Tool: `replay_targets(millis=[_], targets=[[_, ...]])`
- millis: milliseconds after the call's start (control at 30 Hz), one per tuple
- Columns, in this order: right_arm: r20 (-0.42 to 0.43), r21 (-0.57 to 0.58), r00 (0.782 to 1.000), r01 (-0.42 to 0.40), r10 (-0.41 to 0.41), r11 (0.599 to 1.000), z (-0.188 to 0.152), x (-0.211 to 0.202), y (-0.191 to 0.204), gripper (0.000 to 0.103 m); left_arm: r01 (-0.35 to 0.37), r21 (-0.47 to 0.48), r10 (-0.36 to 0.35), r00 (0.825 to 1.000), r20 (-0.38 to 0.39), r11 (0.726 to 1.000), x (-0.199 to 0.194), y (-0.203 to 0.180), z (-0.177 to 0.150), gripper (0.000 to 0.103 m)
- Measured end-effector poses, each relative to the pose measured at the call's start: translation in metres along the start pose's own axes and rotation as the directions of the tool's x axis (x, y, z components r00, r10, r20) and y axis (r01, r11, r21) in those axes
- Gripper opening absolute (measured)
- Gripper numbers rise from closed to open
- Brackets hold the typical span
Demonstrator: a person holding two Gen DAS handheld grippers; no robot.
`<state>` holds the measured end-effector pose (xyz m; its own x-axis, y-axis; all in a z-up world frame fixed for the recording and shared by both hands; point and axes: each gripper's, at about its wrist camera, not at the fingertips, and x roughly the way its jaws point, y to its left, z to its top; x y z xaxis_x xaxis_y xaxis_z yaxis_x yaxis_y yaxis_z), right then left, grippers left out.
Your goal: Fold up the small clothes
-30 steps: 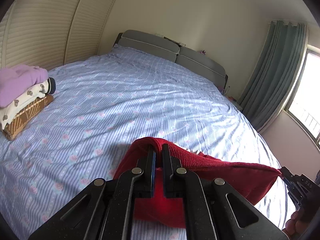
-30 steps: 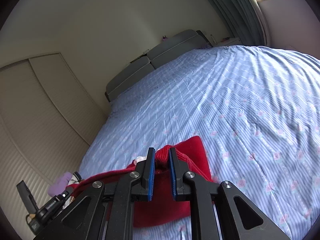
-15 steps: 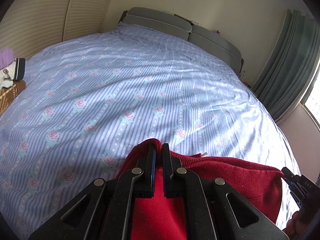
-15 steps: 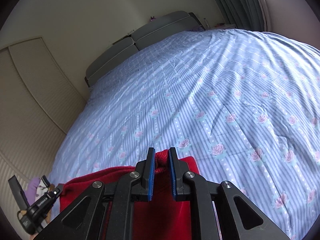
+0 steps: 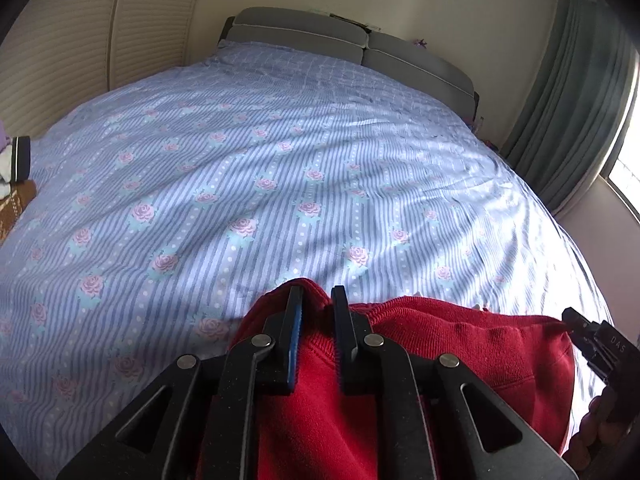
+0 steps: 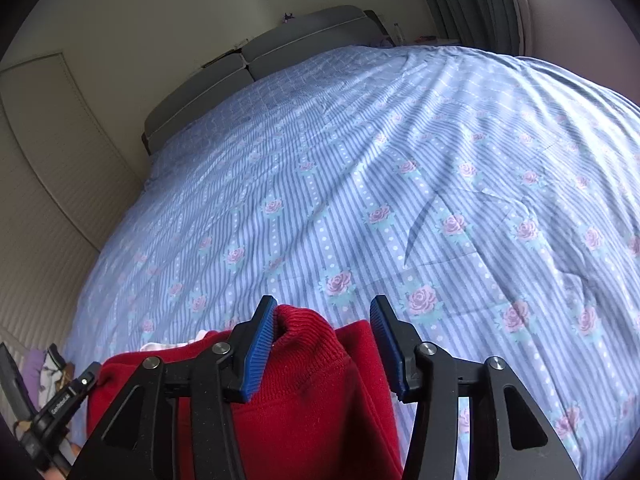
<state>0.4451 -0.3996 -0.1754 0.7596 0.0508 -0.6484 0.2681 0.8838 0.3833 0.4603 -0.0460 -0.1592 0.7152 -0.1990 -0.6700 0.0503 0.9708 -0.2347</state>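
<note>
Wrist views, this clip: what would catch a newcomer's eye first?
The red garment stands out, bunched low in both views on the blue rose-print bedspread that fills most of each picture. The right gripper is opening, its right pad clear of the red cloth between the pads, and the left gripper is just parting around a fold. A small stack of clothes peeks in at the left view's left edge.

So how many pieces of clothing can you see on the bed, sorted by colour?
Red: 1, the red garment between both grippers
Brown patterned: 1, a folded piece at the left edge
White: 1, a piece above it, partly cut off
Purple: 1, a sliver on top
Total: 4
</note>
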Motion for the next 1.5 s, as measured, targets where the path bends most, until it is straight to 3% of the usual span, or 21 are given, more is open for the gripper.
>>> replay_targets(millis=[33,67,100,167,267,433,533,633,667,700,733,767,833,1000,1200,1267,1333,1367,1433,1500], targets=[[0.013,-0.014,1.000,-0.002,0.002,1.000,0.000,-0.008,0.001,0.050,-0.004,0.029,0.004,1.000,0.010,1.000,-0.007,-0.003,-0.001,0.019],[0.027,-0.034,1.000,0.002,-0.001,0.999,0.000,-0.016,0.004,0.050,-0.014,0.060,0.012,1.000,0.023,0.998,-0.015,-0.005,-0.002,0.029],[0.042,-0.064,0.999,0.012,-0.009,0.998,-0.001,-0.024,0.007,0.052,-0.027,0.085,0.024,0.999,0.039,0.996,-0.023,-0.006,-0.004,0.050],[0.067,-0.131,0.997,0.042,-0.033,0.990,-0.004,-0.036,0.015,0.058,-0.041,0.118,0.032,0.997,0.075,0.992,-0.038,-0.006,-0.007,0.064],[0.097,-0.210,0.994,0.069,-0.049,0.975,-0.010,-0.051,0.023,0.059,-0.045,0.166,0.033,0.997,0.075,0.985,-0.044,-0.003,-0.009,0.064],[0.078,-0.331,0.994,0.101,-0.080,0.938,-0.019,-0.047,0.032,0.059,-0.003,0.203,0.009,1.000,-0.026,0.979,-0.015,0.006,-0.008,0.064],[0.069,-0.407,0.993,0.117,-0.097,0.906,-0.021,-0.036,0.042,0.071,0.015,0.230,0.007,0.995,-0.095,0.973,0.009,0.007,-0.010,0.064],[0.044,-0.462,0.990,0.140,-0.134,0.876,-0.023,-0.019,0.045,0.071,0.021,0.230,0.007,0.993,-0.122,0.973,0.023,0.009,-0.014,0.063],[0.023,-0.470,0.990,0.133,-0.138,0.873,-0.023,-0.012,0.044,0.069,0.023,0.227,0.005,0.993,-0.119,0.974,0.024,0.010,-0.014,0.058],[0.003,-0.472,0.991,0.120,-0.134,0.874,-0.024,-0.008,0.043,0.053,0.024,0.224,0.004,0.993,-0.120,0.974,0.025,0.010,-0.015,0.052],[-0.019,-0.472,0.992,0.103,-0.127,0.875,-0.025,-0.003,0.041,0.029,0.019,0.215,0.006,0.993,-0.118,0.976,0.026,0.011,-0.014,0.051],[-0.041,-0.472,0.991,0.092,-0.126,0.877,-0.027,0.003,0.039,0.024,0.015,0.205,0.009,0.994,-0.111,0.979,0.027,0.011,-0.013,0.048],[-0.032,-0.470,0.990,0.103,-0.134,0.877,-0.029,0.007,0.037,0.019,-0.004,0.199,0.024,0.995,-0.098,0.980,0.029,0.011,-0.011,0.043],[-0.042,-0.408,0.988,0.119,-0.148,0.905,-0.023,0.018,0.027,0.016,-0.053,0.192,0.070,0.994,-0.081,0.980,0.037,0.010,-0.006,0.040],[-0.044,-0.425,0.977,0.171,-0.209,0.889,-0.024,0.032,0.031,0.019,-0.055,0.173,0.070,0.994,-0.080,0.983,0.040,0.014,-0.006,0.042],[-0.036,-0.410,0.979,0.169,-0.201,0.896,-0.022,0.023,0.031,0.030,-0.047,0.174,0.060,0.996,-0.067,0.984,0.028,0.012,-0.007,0.042],[-0.005,-0.388,0.978,0.189,-0.207,0.902,-0.020,0.009,0.031,0.051,-0.043,0.171,0.052,0.997,-0.051,0.984,0.014,0.009,-0.009,0.042],[0.008,-0.373,0.980,0.187,-0.199,0.909,-0.019,0.000,0.031,0.054,-0.037,0.171,0.045,0.998,-0.042,0.985,0.006,0.008,-0.010,0.044],[0.028,-0.343,0.987,0.161,-0.161,0.925,-0.019,-0.018,0.033,0.055,-0.029,0.172,0.032,0.999,-0.013,0.985,-0.011,0.004,-0.015,0.050],[0.047,-0.333,0.992,0.126,-0.117,0.934,-0.024,-0.037,0.039,0.056,-0.036,0.176,0.029,0.999,0.041,0.984,-0.032,-0.002,-0.024,0.066]])
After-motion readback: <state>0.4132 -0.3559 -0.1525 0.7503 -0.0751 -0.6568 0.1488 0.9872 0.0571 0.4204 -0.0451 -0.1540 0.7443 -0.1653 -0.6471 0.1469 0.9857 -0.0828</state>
